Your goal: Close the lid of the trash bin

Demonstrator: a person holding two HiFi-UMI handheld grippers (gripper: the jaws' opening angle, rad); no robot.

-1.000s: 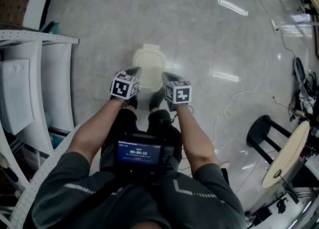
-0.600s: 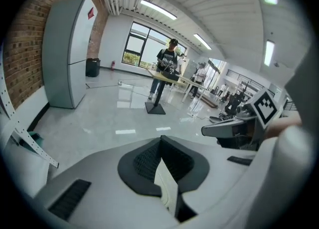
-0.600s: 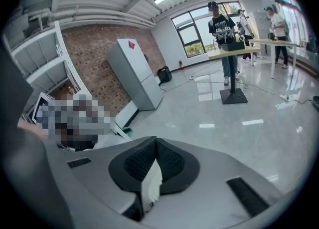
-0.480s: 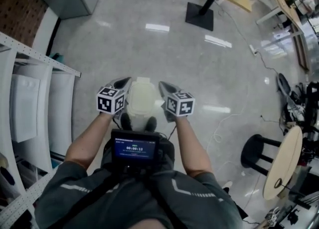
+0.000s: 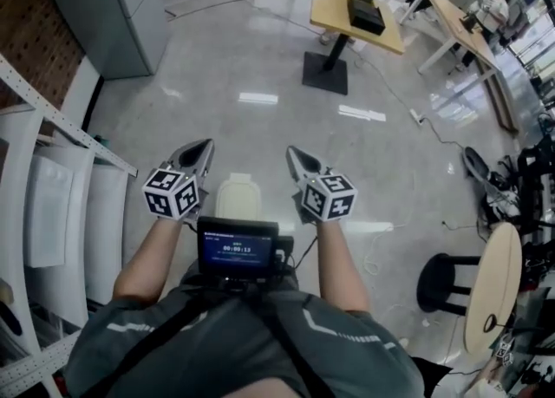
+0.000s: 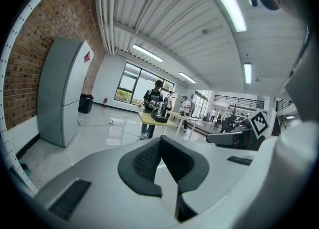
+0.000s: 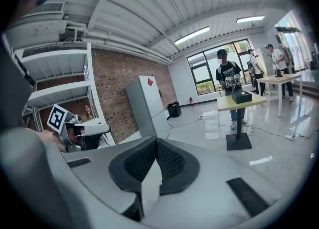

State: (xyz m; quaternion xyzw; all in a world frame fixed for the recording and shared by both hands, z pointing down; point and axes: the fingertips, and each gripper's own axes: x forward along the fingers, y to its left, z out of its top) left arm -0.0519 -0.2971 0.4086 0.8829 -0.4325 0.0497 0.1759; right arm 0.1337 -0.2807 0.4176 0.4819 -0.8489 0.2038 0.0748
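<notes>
Trash bin (image 5: 238,211), lid (image 5: 238,193) down, contents hidden, on floor (image 5: 260,58)

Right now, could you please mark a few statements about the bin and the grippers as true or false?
1. The bin has its lid down. True.
2. The left gripper grips the bin. False: its fingers are shut on nothing and point into the room.
3. The right gripper is empty. True.
4. The black stool stands at the person's left. False: it is at the right.
5. In the head view the bin shows between the two grippers. True.
</notes>
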